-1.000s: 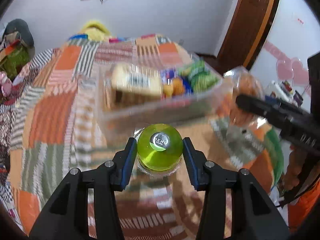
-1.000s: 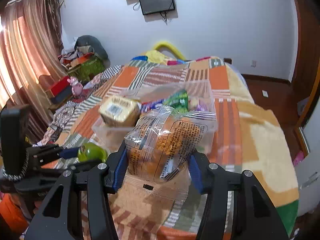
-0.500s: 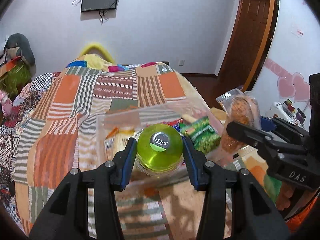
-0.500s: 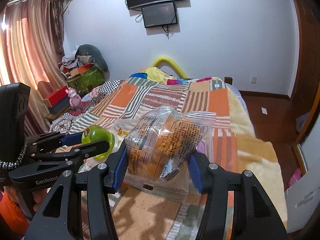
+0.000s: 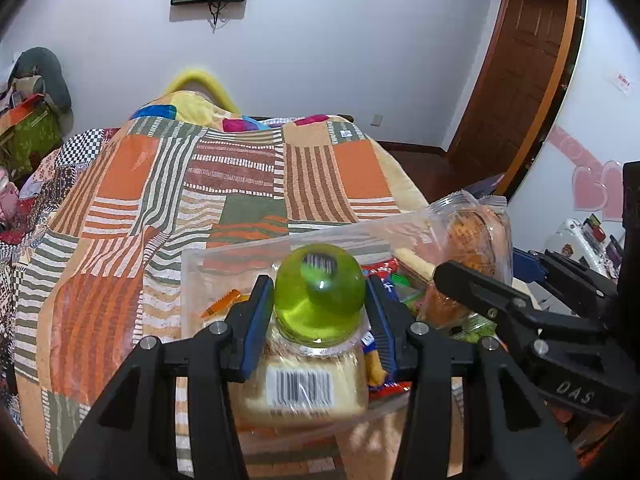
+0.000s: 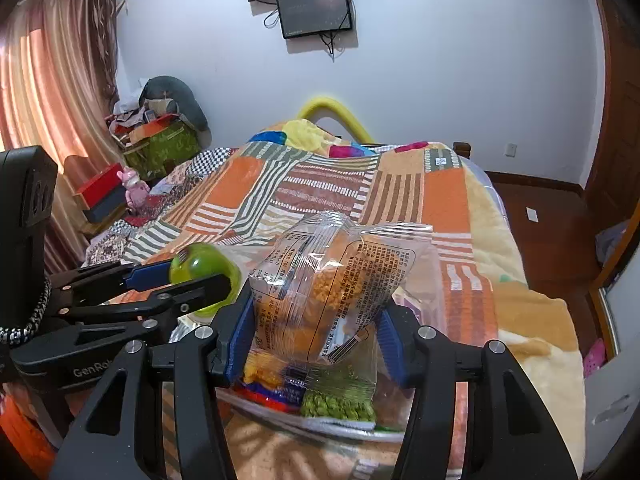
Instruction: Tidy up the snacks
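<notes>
grippers (image 5: 319, 322) (image 6: 316, 334) angled down over bin (image 5: 192, 276), both loaded.

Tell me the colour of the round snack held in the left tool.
Translucent lime green jelly cup; the left wrist view shows it best.

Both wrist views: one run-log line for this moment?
left gripper: shut on green jelly cup | right gripper: shut on clear snack bag | both above clear bin on quilt

The tub (image 5: 192, 280) sits on the bed (image 5: 240, 184), snack packs (image 5: 304, 388) piled in it, jelly cup (image 5: 320, 292) and cracker bag (image 6: 328, 292) hanging right above.
</notes>
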The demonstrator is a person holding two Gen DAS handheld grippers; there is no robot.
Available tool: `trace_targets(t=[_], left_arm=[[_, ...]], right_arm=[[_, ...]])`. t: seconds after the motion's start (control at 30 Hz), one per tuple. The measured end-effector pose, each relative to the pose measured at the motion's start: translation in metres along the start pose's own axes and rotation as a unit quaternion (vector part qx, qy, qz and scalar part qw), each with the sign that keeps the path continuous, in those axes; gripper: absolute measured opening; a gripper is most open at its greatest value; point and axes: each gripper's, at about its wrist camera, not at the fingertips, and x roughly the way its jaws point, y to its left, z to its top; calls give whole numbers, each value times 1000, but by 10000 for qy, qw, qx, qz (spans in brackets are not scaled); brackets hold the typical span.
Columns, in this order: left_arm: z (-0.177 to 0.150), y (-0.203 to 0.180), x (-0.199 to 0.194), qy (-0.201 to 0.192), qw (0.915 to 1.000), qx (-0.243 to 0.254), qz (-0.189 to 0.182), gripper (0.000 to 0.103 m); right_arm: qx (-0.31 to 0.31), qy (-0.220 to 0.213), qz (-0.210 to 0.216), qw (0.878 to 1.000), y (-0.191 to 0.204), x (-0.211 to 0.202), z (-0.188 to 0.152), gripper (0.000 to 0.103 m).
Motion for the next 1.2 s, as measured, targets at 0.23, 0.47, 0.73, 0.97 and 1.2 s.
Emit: trace_targets(t=[0.23, 0.47, 0.73, 0.97, 1.2], left_arm=[[1, 0, -2, -122, 9998, 112, 139, 46], [-5, 4, -23, -256, 9996, 49, 138, 46], [-6, 0, -85, -798, 9967, -19, 162, 46], [-7, -17, -169, -1535, 9878, 57, 238, 46], [-22, -39, -242, -2129, 9762, 242, 343, 56]], right_arm=[[-56, 146, -76, 9998, 1, 8, -3, 54], [-19, 82, -91, 9999, -1, -3, -3, 63], [-116, -382, -153, 9991, 9, -46, 6, 63], [-239, -1074, -166, 9938, 24, -115, 15, 63], [-267, -1759, -129, 9840, 39, -182, 15, 63]])
